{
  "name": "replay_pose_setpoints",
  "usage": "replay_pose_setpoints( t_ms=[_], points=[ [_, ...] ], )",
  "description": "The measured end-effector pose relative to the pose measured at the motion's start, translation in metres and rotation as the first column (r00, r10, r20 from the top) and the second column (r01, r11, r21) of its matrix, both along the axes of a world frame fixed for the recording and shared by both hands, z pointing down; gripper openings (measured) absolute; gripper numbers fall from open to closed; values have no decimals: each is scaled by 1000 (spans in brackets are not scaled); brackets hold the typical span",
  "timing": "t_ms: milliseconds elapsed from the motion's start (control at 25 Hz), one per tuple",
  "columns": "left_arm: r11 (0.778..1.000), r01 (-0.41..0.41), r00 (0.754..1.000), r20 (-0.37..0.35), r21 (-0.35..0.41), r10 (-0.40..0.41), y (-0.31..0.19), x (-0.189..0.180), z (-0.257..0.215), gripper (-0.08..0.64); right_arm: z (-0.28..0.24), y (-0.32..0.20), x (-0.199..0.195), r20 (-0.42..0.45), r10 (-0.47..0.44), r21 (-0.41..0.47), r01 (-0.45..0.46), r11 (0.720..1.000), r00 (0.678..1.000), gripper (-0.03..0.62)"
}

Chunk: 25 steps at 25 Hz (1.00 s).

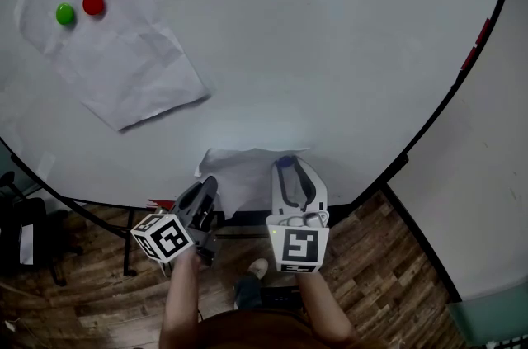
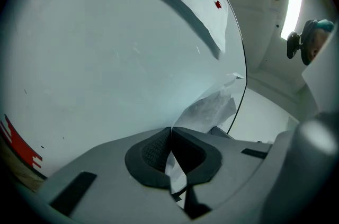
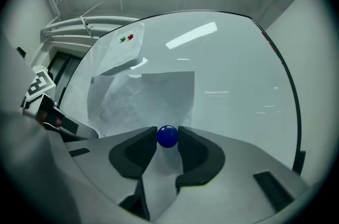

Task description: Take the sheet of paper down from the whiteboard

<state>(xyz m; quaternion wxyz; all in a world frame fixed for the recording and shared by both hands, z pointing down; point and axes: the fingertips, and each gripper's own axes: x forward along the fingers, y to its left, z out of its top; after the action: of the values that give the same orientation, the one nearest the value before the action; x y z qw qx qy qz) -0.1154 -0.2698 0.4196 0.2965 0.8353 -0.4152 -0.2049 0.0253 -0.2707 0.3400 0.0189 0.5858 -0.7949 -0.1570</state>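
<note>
A crumpled white sheet (image 1: 239, 174) lies against the lower edge of the whiteboard (image 1: 330, 34). My left gripper (image 1: 208, 184) is shut on the sheet's left edge; in the left gripper view the paper (image 2: 212, 109) runs out from between the closed pads of this gripper (image 2: 170, 135). My right gripper (image 1: 286, 164) is at the sheet's right top corner. In the right gripper view its pads (image 3: 168, 138) press on a blue ball magnet (image 3: 168, 136) that sits on the sheet (image 3: 143, 96).
A second creased sheet (image 1: 115, 50) hangs at the board's upper left under a green magnet (image 1: 65, 13) and a red magnet (image 1: 93, 3). A red marker (image 1: 483, 32) sits on the board's right frame. Wood floor, the board's stand and my shoe (image 1: 257, 267) lie below.
</note>
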Motion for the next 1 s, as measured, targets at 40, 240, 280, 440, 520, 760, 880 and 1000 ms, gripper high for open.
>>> replay_pose_setpoints(
  t_ms=[40, 240, 280, 440, 520, 760, 880, 1000],
  points=[
    [1000, 4, 1000, -1, 0, -4, 1, -2, 0, 25, 1, 0, -1, 0, -2, -1, 2, 1000, 1000, 137],
    [1000, 25, 1000, 7, -5, -25, 3, -9, 0, 25, 2, 1, -2, -1, -4, -3, 4, 1000, 1000, 137],
    [1000, 30, 999, 15, -4, -30, 3, -11, 1, 25, 2, 1, -1, 0, -3, -4, 3, 1000, 1000, 137],
    [999, 41, 999, 7, -3, -41, 4, -15, 0, 25, 4, 1, 4, 8, 6, -9, -6, 1000, 1000, 137],
    [999, 46, 999, 7, -8, -46, 3, -17, 0, 25, 5, 1, 7, 13, 13, -15, -13, 1000, 1000, 137],
    [998, 65, 998, -11, -9, -65, 3, -26, 0, 25, 14, -2, 20, 34, 37, -45, -36, 998, 999, 137],
    [997, 72, 997, -22, -11, -72, 4, -27, -2, 25, 15, -1, 25, 35, 45, -50, -44, 998, 998, 137],
    [997, 71, 997, -36, -13, -71, 5, -27, -2, 25, 18, -1, 30, 36, 54, -58, -52, 997, 998, 137]
  ],
)
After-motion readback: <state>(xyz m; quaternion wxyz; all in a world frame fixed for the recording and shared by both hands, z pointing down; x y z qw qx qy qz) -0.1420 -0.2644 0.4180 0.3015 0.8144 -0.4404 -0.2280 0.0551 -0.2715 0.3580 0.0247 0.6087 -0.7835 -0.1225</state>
